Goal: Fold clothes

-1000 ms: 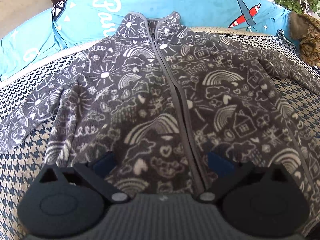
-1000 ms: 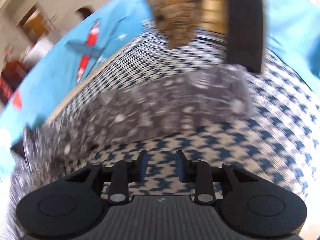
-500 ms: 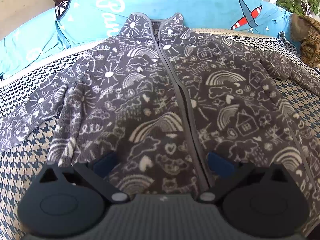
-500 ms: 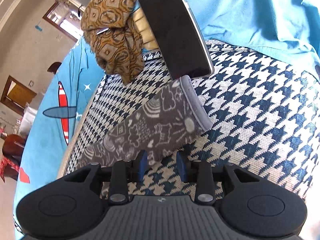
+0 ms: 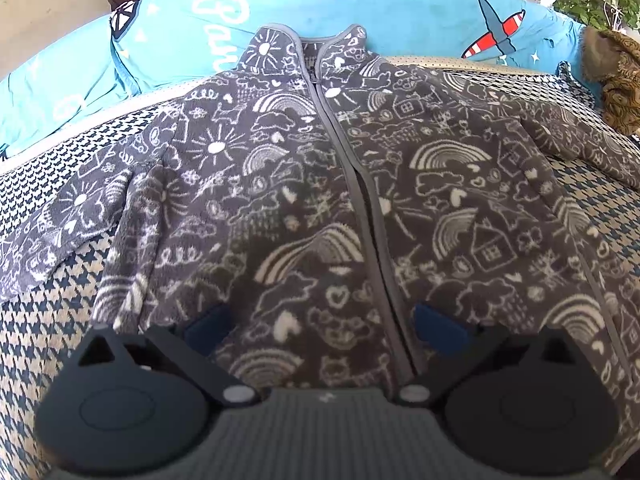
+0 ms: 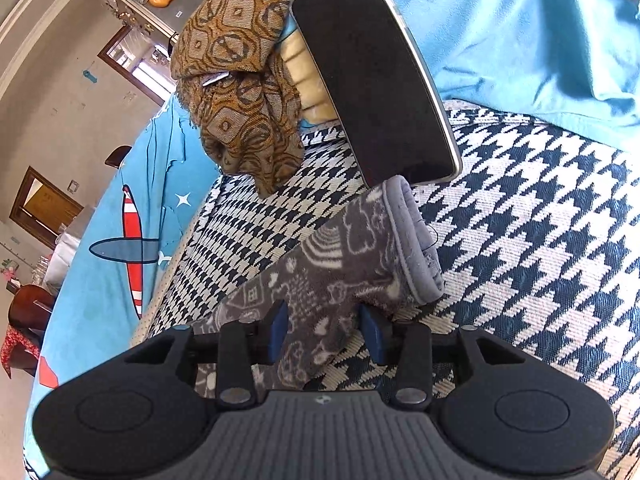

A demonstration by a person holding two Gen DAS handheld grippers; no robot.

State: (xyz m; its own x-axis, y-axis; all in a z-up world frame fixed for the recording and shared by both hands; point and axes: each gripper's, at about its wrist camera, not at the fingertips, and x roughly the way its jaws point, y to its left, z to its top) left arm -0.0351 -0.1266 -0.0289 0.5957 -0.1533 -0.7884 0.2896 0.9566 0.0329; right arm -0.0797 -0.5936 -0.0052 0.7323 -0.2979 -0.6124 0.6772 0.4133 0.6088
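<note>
A grey fleece jacket (image 5: 320, 200) with white doodle print lies flat and zipped on the houndstooth cover (image 5: 40, 340), collar at the far side and both sleeves spread out. My left gripper (image 5: 322, 328) hovers over its hem, jaws wide open, straddling the zipper. In the right wrist view the jacket's right sleeve (image 6: 332, 272) ends in a grey cuff (image 6: 412, 248). My right gripper (image 6: 324, 332) is narrowly open, and the sleeve runs between its blue pads just behind the cuff.
A black tablet (image 6: 372, 80) leans right behind the cuff, beside a brown patterned cloth (image 6: 240, 80). A blue sheet (image 5: 400, 20) with a red plane print borders the far side. The houndstooth cover (image 6: 540, 240) extends to the right of the sleeve.
My right gripper has swung round and moved forward until the sleeve end sits between its fingers; its opening looks unchanged. The left gripper has shifted only slightly over the hem.
</note>
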